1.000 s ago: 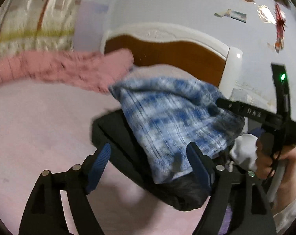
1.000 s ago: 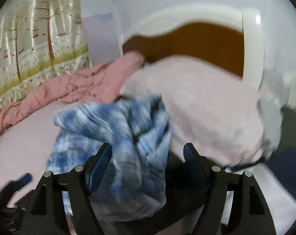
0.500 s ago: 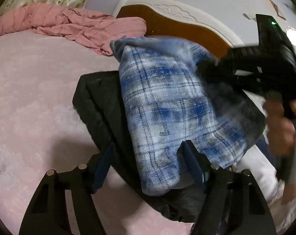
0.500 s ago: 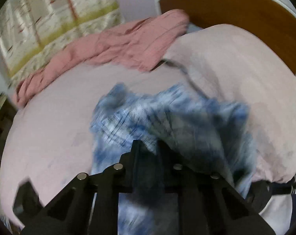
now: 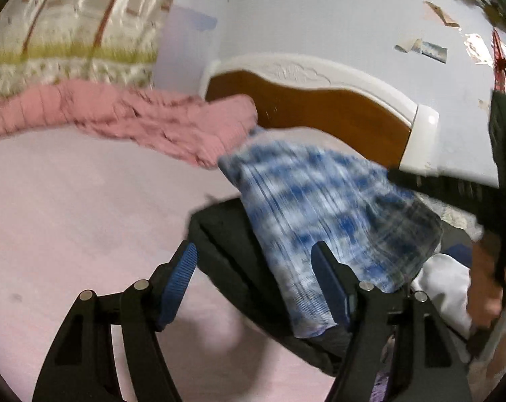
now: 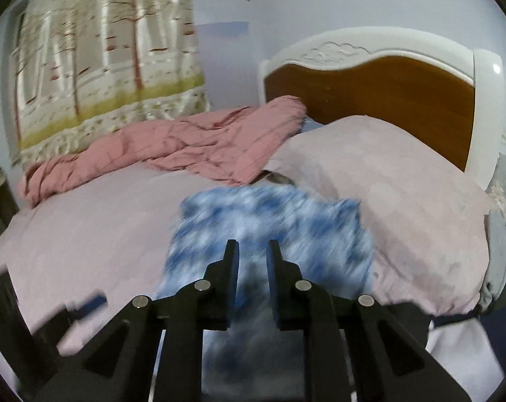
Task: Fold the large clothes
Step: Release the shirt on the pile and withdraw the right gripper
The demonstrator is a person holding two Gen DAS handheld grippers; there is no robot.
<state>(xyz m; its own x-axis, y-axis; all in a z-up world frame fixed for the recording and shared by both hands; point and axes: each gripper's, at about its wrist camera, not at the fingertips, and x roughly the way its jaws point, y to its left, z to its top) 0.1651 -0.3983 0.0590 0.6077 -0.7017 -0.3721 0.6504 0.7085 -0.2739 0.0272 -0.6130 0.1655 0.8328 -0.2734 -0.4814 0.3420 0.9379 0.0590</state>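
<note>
On my left wrist feed the left gripper (image 5: pixel 254 288) has its jaws spread wide with nothing between the blue pads (image 5: pixel 182 276); it hangs over the pink bedsheet (image 5: pixel 68 207), right at the near edge of a black garment (image 5: pixel 233 261) lying flat on the bed. The blue plaid shirt (image 5: pixel 323 207) is draped over that black garment, stretching from its near edge up toward the wooden headboard (image 5: pixel 323 117). It's pretty motion-blurred, so I can't make out collar or sleeves.

The right gripper (image 6: pixel 251 256) has its fingers (image 6: pixel 231 268) pulled close with only a narrow gap, and the plaid fabric (image 6: pixel 269 224) sits right at and under the tips. With the blur, I honestly can't tell if cloth is pinched in there or just lying behind them. In the left view the right gripper body (image 5: pixel 501 181) shows at the shirt's far right edge, with the person's hand (image 5: pixel 484 284) wrapped around the handle.

A crumpled pink blanket (image 6: pixel 186 147) runs left of the headboard, along the back of the bed below a tree-print curtain (image 6: pixel 102 67). A big pale pink pillow (image 6: pixel 403 181) lies just in front of the headboard, with the shirt's far edge reaching about up to it.
</note>
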